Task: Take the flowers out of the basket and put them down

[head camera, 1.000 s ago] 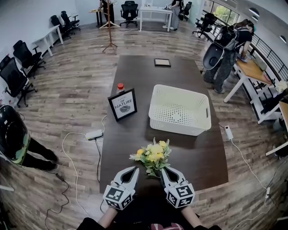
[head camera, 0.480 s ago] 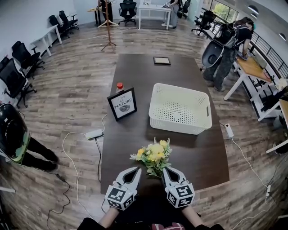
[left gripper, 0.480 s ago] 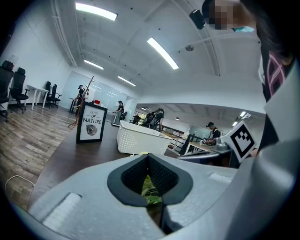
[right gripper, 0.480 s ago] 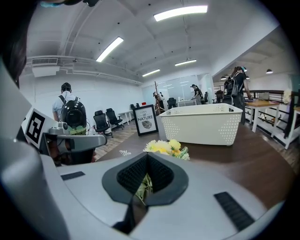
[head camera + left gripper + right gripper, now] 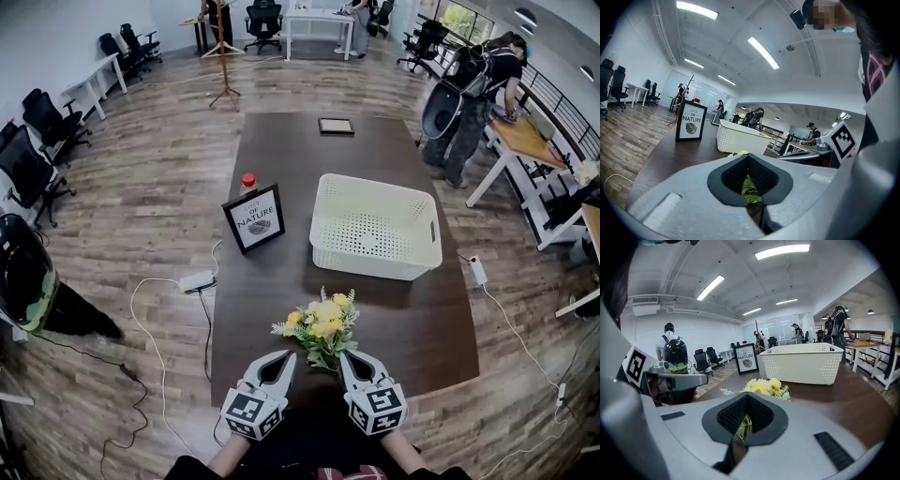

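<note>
Head view looks down on a long dark table [image 5: 412, 319], and both grippers hang at its near edge, side by side and pointing away from the person. Well ahead of the right gripper [image 5: 345, 361] sits the white perforated basket [image 5: 370, 264], which looks empty. Ahead of the left gripper [image 5: 281, 361] and off to its left stands a black-framed sign [image 5: 255, 218] that reads "LOVE OF NATURE" above a leaf drawing; this is the only writing I can read. The flowers [image 5: 321, 326], a small yellow and white bunch with green leaves, lie on the table just in front of both grippers, with the leafy end reaching back between the two. Each gripper's own view shows its jaws brought together and the tips meeting. A sliver of green shows in the hollow behind the tips, and I take it for foliage lying beyond, not a held stem. So the flowers are out of the basket and set down, and what remains, by my reading, is to get clear of them cleanly. To do that well, draw each gripper straight back toward the person and slightly outward, so no finger brushes a leaf and drags the bunch toward the near edge. Lift only once both are clear of it. Farther ahead of the left gripper, just behind the sign, is a bottle with a red cap [image 5: 249, 183]. A small dark frame [image 5: 336, 126] lies flat far ahead; its content is too small to tell.
</note>
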`<state>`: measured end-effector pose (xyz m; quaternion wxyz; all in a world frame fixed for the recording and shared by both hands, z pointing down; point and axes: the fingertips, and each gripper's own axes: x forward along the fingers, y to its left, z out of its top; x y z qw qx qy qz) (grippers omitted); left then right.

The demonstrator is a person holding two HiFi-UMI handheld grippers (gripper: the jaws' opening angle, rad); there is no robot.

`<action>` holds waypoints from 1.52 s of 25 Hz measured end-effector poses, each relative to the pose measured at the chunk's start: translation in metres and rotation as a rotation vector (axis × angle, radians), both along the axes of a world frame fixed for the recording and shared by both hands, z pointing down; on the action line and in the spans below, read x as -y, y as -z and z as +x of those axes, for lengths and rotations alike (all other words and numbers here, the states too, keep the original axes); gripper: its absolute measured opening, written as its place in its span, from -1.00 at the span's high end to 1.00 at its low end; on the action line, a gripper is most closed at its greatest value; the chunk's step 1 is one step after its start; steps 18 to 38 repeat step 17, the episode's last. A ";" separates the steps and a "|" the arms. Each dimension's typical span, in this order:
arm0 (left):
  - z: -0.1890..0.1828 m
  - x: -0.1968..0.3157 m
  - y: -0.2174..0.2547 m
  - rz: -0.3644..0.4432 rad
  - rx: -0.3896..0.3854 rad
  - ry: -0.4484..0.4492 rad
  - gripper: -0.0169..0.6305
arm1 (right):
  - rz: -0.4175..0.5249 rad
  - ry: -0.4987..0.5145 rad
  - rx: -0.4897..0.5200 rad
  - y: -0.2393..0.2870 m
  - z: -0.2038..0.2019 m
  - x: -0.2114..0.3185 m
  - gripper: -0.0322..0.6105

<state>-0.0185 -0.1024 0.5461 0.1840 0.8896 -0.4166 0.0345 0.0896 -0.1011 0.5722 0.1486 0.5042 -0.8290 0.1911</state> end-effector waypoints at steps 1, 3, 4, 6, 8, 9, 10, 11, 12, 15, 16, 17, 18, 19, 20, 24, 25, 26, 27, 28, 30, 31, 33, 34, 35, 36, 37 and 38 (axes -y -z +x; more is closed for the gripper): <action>0.000 0.001 0.000 -0.001 0.001 0.001 0.92 | -0.001 -0.002 -0.002 0.000 0.000 0.000 0.88; -0.001 0.002 0.000 0.000 0.002 0.002 0.92 | -0.001 -0.005 -0.006 -0.001 0.001 0.001 0.88; -0.001 0.002 0.000 0.001 0.002 0.002 0.92 | 0.000 -0.006 -0.006 0.000 0.001 0.001 0.88; 0.000 0.002 0.001 0.003 0.003 0.001 0.92 | 0.001 -0.008 -0.003 0.000 0.002 0.002 0.88; -0.001 0.002 0.001 0.003 0.004 0.002 0.92 | 0.001 -0.007 -0.007 0.000 0.001 0.001 0.88; -0.001 0.002 0.000 0.002 0.003 0.003 0.92 | 0.002 -0.004 -0.012 -0.001 0.001 0.001 0.88; -0.001 0.002 0.000 0.001 0.002 0.005 0.92 | 0.001 0.000 -0.017 -0.001 0.001 0.001 0.88; -0.002 0.002 0.000 0.000 0.001 0.007 0.92 | 0.001 0.004 -0.020 -0.002 0.000 0.000 0.88; -0.002 0.002 0.000 0.000 0.000 0.007 0.92 | 0.000 0.006 -0.020 -0.002 -0.001 0.000 0.88; -0.003 0.002 -0.001 0.000 -0.001 0.005 0.92 | -0.001 0.006 -0.018 -0.003 -0.002 0.000 0.88; -0.003 0.001 -0.002 0.000 -0.001 0.004 0.92 | -0.001 0.006 -0.017 -0.004 -0.003 -0.001 0.88; -0.003 0.001 -0.002 0.000 -0.002 0.003 0.92 | -0.002 0.005 -0.016 -0.005 -0.004 -0.001 0.88; -0.003 0.001 -0.002 0.000 -0.002 0.003 0.92 | -0.002 0.005 -0.016 -0.005 -0.004 -0.001 0.88; -0.003 0.001 -0.002 0.000 -0.002 0.003 0.92 | -0.002 0.005 -0.016 -0.005 -0.004 -0.001 0.88; -0.003 0.001 -0.002 0.000 -0.002 0.003 0.92 | -0.002 0.005 -0.016 -0.005 -0.004 -0.001 0.88; -0.003 0.001 -0.002 0.000 -0.002 0.003 0.92 | -0.002 0.005 -0.016 -0.005 -0.004 -0.001 0.88; -0.003 0.001 -0.002 0.000 -0.002 0.003 0.92 | -0.002 0.005 -0.016 -0.005 -0.004 -0.001 0.88; -0.003 0.001 -0.002 0.000 -0.002 0.003 0.92 | -0.002 0.005 -0.016 -0.005 -0.004 -0.001 0.88; -0.003 0.001 -0.002 0.000 -0.002 0.003 0.92 | -0.002 0.005 -0.016 -0.005 -0.004 -0.001 0.88; -0.003 0.001 -0.002 0.000 -0.002 0.003 0.92 | -0.002 0.005 -0.016 -0.005 -0.004 -0.001 0.88; -0.003 0.001 -0.002 0.000 -0.002 0.003 0.92 | -0.002 0.005 -0.016 -0.005 -0.004 -0.001 0.88; -0.003 0.001 -0.002 0.000 -0.002 0.003 0.92 | -0.002 0.005 -0.016 -0.005 -0.004 -0.001 0.88; -0.003 0.001 -0.002 0.000 -0.002 0.003 0.92 | -0.002 0.005 -0.016 -0.005 -0.004 -0.001 0.88; -0.003 0.001 -0.002 0.000 -0.002 0.003 0.92 | -0.002 0.005 -0.016 -0.005 -0.004 -0.001 0.88; -0.003 0.001 -0.002 0.000 -0.002 0.003 0.92 | -0.002 0.005 -0.016 -0.005 -0.004 -0.001 0.88; -0.003 0.001 -0.002 0.000 -0.002 0.003 0.92 | -0.002 0.005 -0.016 -0.005 -0.004 -0.001 0.88; -0.003 0.001 -0.002 0.000 -0.002 0.003 0.92 | -0.002 0.005 -0.016 -0.005 -0.004 -0.001 0.88; -0.003 0.001 -0.002 0.000 -0.002 0.003 0.92 | -0.002 0.005 -0.016 -0.005 -0.004 -0.001 0.88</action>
